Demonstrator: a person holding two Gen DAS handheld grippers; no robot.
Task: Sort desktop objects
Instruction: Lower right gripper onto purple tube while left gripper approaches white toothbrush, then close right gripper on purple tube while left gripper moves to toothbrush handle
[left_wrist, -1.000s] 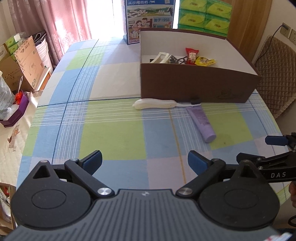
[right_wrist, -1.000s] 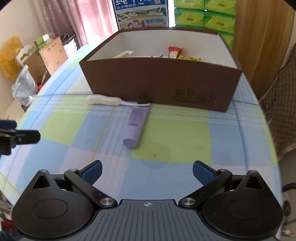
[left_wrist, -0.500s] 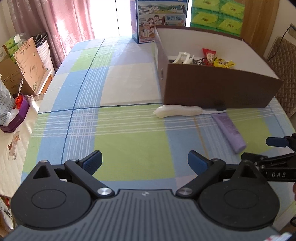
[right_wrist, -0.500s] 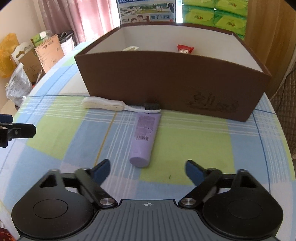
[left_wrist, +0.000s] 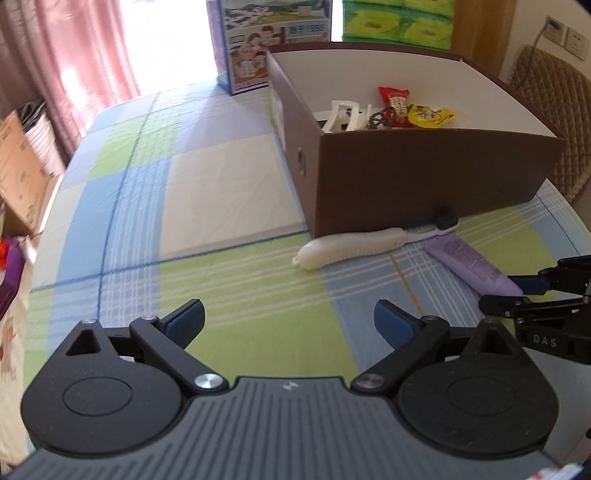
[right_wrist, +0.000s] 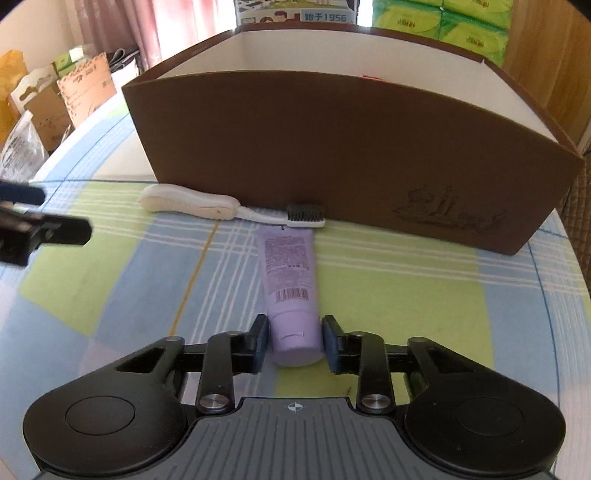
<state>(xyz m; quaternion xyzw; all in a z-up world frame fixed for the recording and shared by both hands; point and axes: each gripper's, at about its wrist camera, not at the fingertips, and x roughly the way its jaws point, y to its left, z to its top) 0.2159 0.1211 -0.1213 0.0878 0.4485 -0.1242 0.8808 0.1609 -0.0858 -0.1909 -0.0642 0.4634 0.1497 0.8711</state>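
the right claw (right_wrist: 294, 343) brackets the cap end of the purple tube (right_wrist: 291, 288) lying on the table (right_wrist: 406, 295), pads just beside it, contact unclear. the tube's far end almost meets the white toothbrush (right_wrist: 229, 206), which lies along the brown box's (right_wrist: 351, 155) front wall. the left claw (left_wrist: 288, 321) is spread wide over open checked cloth, well short of the toothbrush (left_wrist: 354, 249); snack packets (left_wrist: 417, 110) sit inside the box
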